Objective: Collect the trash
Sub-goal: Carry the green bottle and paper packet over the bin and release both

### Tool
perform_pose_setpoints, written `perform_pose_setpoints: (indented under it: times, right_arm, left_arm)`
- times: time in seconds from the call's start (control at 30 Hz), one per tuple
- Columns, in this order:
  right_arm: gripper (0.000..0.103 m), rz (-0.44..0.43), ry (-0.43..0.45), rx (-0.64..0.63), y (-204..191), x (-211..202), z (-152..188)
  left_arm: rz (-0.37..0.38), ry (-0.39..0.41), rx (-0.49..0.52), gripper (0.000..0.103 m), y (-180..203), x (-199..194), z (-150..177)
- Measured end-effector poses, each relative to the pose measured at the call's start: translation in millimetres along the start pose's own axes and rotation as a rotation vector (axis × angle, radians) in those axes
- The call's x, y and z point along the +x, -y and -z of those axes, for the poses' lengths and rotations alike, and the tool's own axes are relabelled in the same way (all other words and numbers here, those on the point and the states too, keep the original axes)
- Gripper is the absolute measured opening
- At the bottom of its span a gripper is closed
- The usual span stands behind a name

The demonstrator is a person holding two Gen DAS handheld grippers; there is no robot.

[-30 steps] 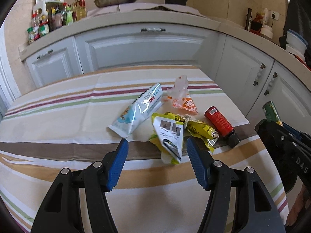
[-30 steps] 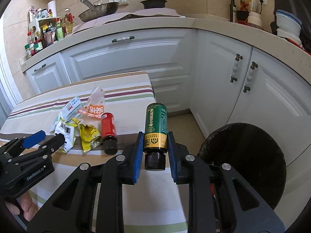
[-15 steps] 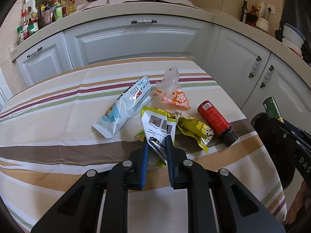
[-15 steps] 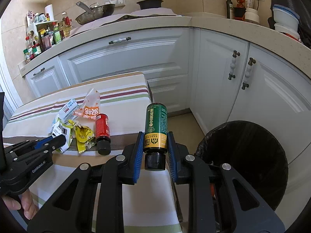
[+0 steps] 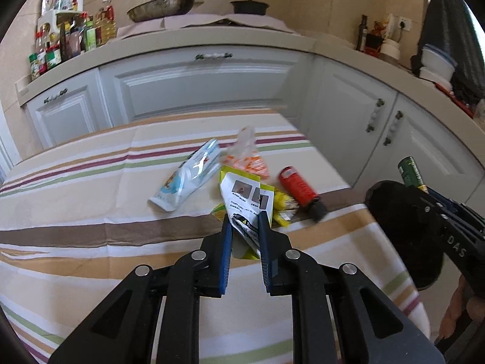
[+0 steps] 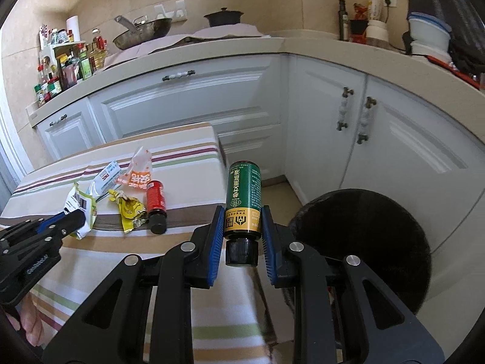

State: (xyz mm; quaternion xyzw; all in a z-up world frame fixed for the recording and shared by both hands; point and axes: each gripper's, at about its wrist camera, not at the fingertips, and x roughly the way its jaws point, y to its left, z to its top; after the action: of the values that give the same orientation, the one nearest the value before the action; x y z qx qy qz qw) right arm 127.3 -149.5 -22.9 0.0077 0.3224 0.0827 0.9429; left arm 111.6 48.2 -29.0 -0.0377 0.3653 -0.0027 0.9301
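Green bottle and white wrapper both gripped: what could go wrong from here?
The green bottle is pinched only near its cap end, so it might pivot or slip before reaching the black bin. The white wrapper overlaps the yellow wrapper and could drag it off the table edge.

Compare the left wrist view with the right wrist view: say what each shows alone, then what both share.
Only the left wrist view shows the left gripper head on, shut on the white and green wrapper.

Only the right wrist view shows the black trash bin on the floor, and the right gripper shut on the green bottle, cap toward the camera.

Both show the striped tablecloth, the red bottle lying on it, the orange bag, the blue and white pouch and the white cabinets.
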Motion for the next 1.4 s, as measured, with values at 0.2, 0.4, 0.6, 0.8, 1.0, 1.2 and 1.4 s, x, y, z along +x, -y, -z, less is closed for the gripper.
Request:
perform_pose_setpoints:
  times: [0.2, 0.4, 0.6, 0.8, 1.0, 1.2, 1.4]
  right_arm:
    - [0.023, 0.060, 0.029, 0.019, 26, -22, 3]
    - [0.023, 0.125, 0.060, 0.056, 61, -45, 4]
    - [0.023, 0.181, 0.101, 0.093, 95, -65, 9]
    - [0.023, 0.218, 0.114, 0.116, 123, -72, 12]
    - [0.023, 0.233, 0.132, 0.126, 144, -67, 15]
    - [0.023, 0.249, 0.135, 0.129, 162, -53, 19]
    - [0.024, 0.265, 0.116, 0.146, 176, -36, 23]
  left_arm:
    - [0.059, 0.038, 0.042, 0.018, 31, -15, -4]
    - [0.126, 0.074, 0.085, 0.018, 72, -24, -9]
    - [0.198, 0.122, 0.128, 0.018, 116, -29, -12]
    - [0.228, 0.152, 0.197, 0.018, 162, -27, -11]
    - [0.251, 0.154, 0.213, 0.018, 191, -15, -12]
    - [0.236, 0.133, 0.225, 0.018, 218, 12, -12]
    - [0.224, 0.106, 0.249, 0.018, 233, 33, -10]
